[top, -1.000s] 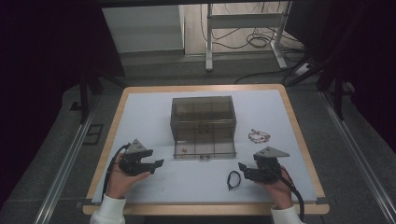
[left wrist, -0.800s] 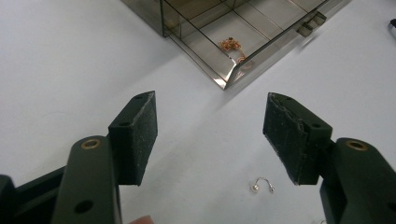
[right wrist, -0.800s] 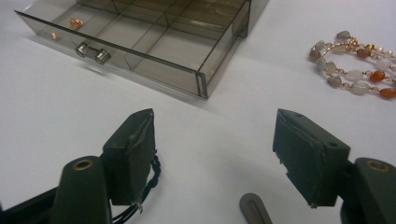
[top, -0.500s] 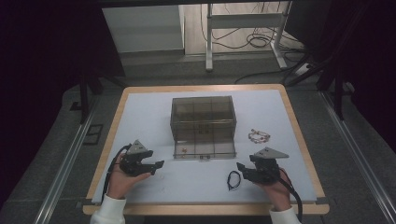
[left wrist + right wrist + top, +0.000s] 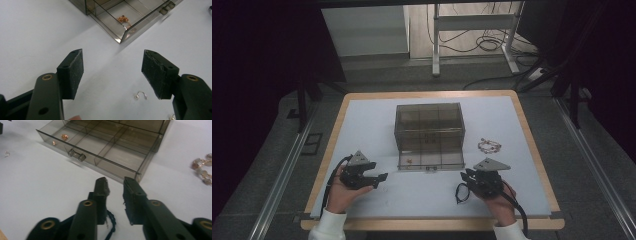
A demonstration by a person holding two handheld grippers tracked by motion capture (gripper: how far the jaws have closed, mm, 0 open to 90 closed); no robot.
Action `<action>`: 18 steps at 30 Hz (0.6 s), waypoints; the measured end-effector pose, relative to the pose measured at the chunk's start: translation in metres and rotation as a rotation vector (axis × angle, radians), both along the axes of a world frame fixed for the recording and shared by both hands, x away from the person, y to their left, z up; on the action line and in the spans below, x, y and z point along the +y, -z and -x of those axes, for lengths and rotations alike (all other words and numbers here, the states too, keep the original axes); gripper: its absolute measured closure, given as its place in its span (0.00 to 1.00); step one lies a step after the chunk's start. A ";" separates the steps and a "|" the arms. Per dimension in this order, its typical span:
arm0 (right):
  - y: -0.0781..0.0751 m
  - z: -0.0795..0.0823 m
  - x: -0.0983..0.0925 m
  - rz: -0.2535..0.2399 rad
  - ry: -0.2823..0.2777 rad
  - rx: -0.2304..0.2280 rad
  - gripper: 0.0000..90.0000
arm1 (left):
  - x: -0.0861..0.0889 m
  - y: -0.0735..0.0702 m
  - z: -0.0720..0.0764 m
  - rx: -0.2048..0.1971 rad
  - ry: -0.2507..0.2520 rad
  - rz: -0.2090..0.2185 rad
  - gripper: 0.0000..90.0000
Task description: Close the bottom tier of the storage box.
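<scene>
A smoked clear box (image 5: 429,122) stands mid-table with its bottom drawer (image 5: 430,160) pulled out; a small copper-coloured piece (image 5: 123,18) lies in one compartment. My left gripper (image 5: 381,178) rests at the front left, open and empty (image 5: 112,72), just above a tiny pearl ear stud (image 5: 141,95) on the white mat. My right gripper (image 5: 466,176) is at the front right over a black braided cord loop (image 5: 460,193). Its jaws have just been closing to a narrow gap (image 5: 115,185). The cord (image 5: 111,222) lies low by the left jaw, and no pad visibly presses on it.
A beaded bracelet (image 5: 489,146) lies to the right of the drawer. A second stud (image 5: 172,117) peeks out beside the left gripper's right jaw. The white mat (image 5: 362,125) covers a wooden-edged table (image 5: 532,150). The drawer's handle (image 5: 76,155) faces the person.
The right gripper has slid a little to the left, onto the black cord loop, and its jaws have narrowed. The left gripper has stayed where it was.
</scene>
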State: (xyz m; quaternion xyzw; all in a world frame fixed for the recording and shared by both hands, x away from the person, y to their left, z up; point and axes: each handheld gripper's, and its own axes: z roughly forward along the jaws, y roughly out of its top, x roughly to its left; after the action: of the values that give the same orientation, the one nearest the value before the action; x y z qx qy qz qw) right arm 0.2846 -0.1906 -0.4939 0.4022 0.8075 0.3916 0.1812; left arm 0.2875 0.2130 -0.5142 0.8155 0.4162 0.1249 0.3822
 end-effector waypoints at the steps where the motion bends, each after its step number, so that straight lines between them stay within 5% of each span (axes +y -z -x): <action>1: 0.000 -0.001 0.001 -0.003 -0.005 0.004 0.86 | 0.000 0.000 0.000 0.000 0.000 0.001 0.38; 9: -0.002 -0.006 0.011 0.000 -0.038 0.024 0.98 | 0.000 0.001 -0.001 0.004 -0.001 0.000 0.38; 18: -0.005 -0.013 0.023 -0.002 -0.055 0.043 1.00 | 0.003 0.000 0.000 0.001 -0.005 0.008 0.38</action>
State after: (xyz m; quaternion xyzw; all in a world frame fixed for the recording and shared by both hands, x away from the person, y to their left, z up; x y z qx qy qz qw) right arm 0.2971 -0.1672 -0.4886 0.3881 0.8216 0.3886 0.1526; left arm 0.2874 0.2158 -0.5143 0.8129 0.4190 0.1241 0.3850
